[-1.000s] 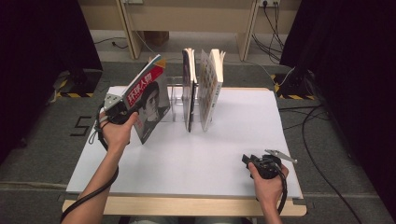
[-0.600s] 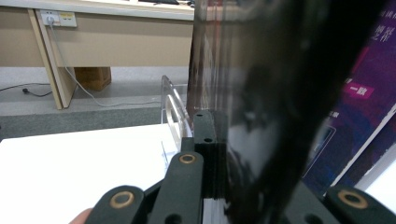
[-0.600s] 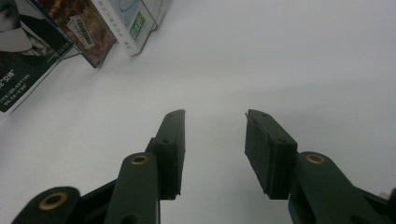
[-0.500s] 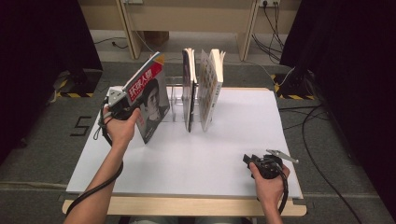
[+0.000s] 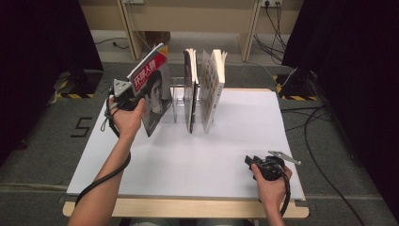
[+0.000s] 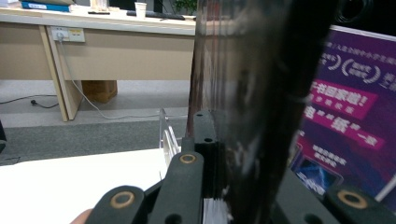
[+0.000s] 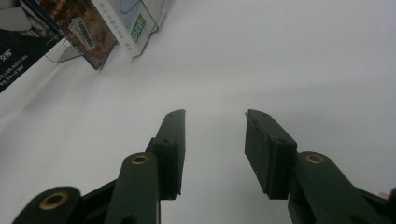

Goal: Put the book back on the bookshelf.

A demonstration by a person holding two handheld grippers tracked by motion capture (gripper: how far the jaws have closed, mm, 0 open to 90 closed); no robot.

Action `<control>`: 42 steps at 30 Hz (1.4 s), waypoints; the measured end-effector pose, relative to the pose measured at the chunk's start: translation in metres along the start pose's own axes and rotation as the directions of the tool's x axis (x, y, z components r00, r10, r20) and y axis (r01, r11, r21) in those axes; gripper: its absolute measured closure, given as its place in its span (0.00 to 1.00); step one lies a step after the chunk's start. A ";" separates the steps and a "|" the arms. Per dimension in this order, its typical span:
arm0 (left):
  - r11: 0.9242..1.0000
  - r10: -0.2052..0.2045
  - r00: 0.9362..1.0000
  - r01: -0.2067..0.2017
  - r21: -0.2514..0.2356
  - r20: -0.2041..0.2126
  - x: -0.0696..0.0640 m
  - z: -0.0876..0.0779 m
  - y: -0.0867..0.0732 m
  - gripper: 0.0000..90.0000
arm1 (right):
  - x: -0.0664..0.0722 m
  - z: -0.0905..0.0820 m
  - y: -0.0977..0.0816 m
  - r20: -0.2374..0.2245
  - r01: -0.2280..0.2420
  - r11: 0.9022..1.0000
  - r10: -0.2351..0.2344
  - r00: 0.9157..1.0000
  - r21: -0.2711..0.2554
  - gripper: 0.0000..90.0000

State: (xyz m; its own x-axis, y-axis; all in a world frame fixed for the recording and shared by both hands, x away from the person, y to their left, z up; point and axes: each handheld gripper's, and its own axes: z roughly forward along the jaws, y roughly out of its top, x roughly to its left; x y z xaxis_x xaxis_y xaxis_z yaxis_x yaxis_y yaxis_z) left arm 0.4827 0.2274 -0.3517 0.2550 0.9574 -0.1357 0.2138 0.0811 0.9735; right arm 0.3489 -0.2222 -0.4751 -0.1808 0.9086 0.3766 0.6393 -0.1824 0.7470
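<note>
Both forearms are bare — no sleeves in the high view. Each hand carries black tongs: the left tongs (image 5: 123,96) topped by a grey three-cornered plate, the right tongs (image 5: 263,165) likewise. A black cable trails from each. Up close, the jaws are matte black, flat-padded, with brass-ringed pivots — small screw holes dot them.

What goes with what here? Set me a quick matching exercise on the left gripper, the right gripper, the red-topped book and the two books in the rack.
1 left gripper
2 right gripper
3 red-topped book
4 two books in the rack

a upright in the clear rack
b jaws apart over bare white table
c tilted, lifted off the table
d clamped on a book's edge

Pairs: 1-d, 2-b, 3-c, 4-a
</note>
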 end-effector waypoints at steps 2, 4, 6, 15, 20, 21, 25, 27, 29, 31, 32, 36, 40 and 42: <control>1.000 0.000 1.000 0.000 -0.005 -0.011 -0.001 0.004 0.000 0.96 | 0.000 0.000 0.000 -0.001 0.000 1.000 0.000 1.000 0.000 0.66; 1.000 -0.005 1.000 0.005 -0.010 -0.020 -0.001 0.007 -0.001 0.96 | -0.001 -0.001 0.000 -0.001 -0.005 1.000 0.005 1.000 0.000 0.66; 1.000 -0.010 1.000 0.010 -0.013 -0.029 -0.001 0.010 -0.001 0.96 | -0.001 -0.001 0.000 0.000 -0.003 1.000 0.003 1.000 -0.002 0.66; 0.999 -0.032 0.996 0.029 -0.038 -0.083 -0.007 0.023 -0.002 0.96 | -0.002 0.000 0.000 0.000 -0.001 1.000 0.001 1.000 -0.001 0.66; 0.998 -0.039 0.996 0.036 -0.044 -0.084 -0.011 0.024 -0.007 0.96 | -0.002 0.000 0.000 0.000 0.002 1.000 -0.002 1.000 0.001 0.66; 0.999 -0.034 0.995 0.031 -0.042 -0.089 -0.012 0.025 -0.009 0.96 | -0.002 0.000 0.000 -0.001 0.000 1.000 0.000 1.000 0.001 0.66; 0.999 -0.028 0.993 0.023 -0.046 -0.113 -0.010 0.026 -0.019 0.96 | -0.002 -0.001 0.001 -0.003 -0.003 1.000 0.003 1.000 -0.004 0.66; 0.998 -0.027 0.992 0.021 -0.051 -0.122 -0.008 0.024 -0.021 0.96 | -0.002 -0.002 0.001 -0.002 -0.007 1.000 0.007 1.000 -0.004 0.66; 0.998 -0.033 0.991 0.025 -0.058 -0.130 -0.006 0.023 -0.025 0.96 | -0.003 -0.001 0.001 -0.001 -0.007 1.000 0.007 1.000 -0.002 0.66; 0.998 -0.031 0.990 0.022 -0.065 -0.137 -0.005 0.021 -0.029 0.95 | -0.003 -0.001 0.001 -0.002 -0.003 1.000 0.003 1.000 -0.002 0.66; 0.997 -0.026 0.990 0.016 -0.073 -0.140 -0.005 0.020 -0.030 0.95 | -0.002 -0.001 0.001 -0.001 -0.003 1.000 0.003 1.000 -0.001 0.66; 0.997 -0.011 0.989 -0.001 -0.082 -0.146 -0.006 0.017 -0.033 0.94 | -0.002 -0.002 0.001 0.000 -0.002 1.000 0.002 1.000 -0.005 0.66; 0.997 -0.005 0.990 -0.006 -0.077 -0.141 -0.005 0.016 -0.034 0.93 | -0.001 -0.002 0.001 0.000 0.000 1.000 0.000 1.000 -0.003 0.66; 0.998 -0.004 0.990 -0.005 -0.070 -0.138 -0.004 0.016 -0.033 0.92 | -0.001 -0.002 0.001 0.002 0.002 1.000 -0.002 1.000 -0.002 0.66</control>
State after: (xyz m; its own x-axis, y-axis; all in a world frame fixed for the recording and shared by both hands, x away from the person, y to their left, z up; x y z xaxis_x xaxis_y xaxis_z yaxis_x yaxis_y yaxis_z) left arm 0.4896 0.2165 -0.3862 0.1212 0.9861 -0.1133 0.1463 0.0951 0.9847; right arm 0.3483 -0.2245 -0.4738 -0.1808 0.9095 0.3743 0.6371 -0.1816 0.7491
